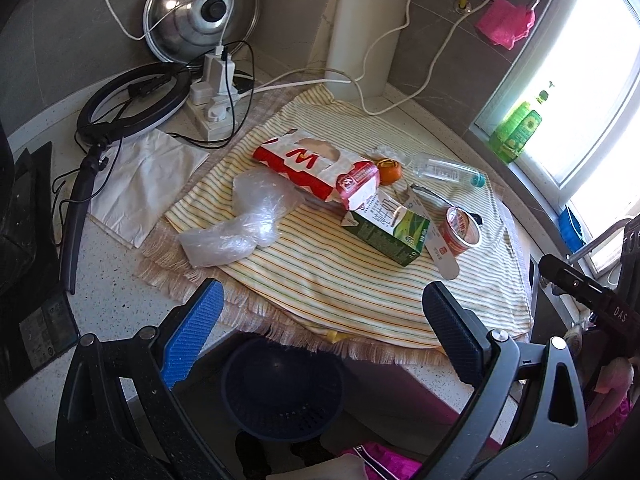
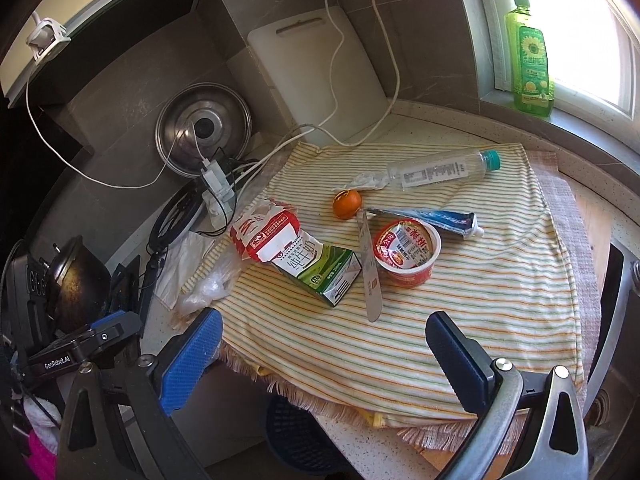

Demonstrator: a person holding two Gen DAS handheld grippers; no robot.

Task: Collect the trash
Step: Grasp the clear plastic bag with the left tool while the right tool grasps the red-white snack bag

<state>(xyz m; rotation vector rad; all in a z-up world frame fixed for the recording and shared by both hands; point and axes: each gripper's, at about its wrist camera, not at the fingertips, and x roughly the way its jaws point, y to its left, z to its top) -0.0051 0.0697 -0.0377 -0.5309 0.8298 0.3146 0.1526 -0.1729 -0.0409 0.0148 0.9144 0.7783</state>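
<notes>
Speckled kitchen surface [image 1: 120, 312] under a fringed striped cloth [image 2: 460, 300], by a window.
Ahead of both wide, empty jaws: crinkled plastic bag [image 1: 244, 220], boxy milk carton [image 2: 320, 268], round cup [image 2: 408, 256].

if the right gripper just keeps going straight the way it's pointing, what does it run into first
Probably the striped cloth itself, since the open right gripper looks down onto a bare stretch of it. Further along that line lie the flat stick, the milk carton and the red cup. Depth is hard to judge through the fisheye.
</notes>
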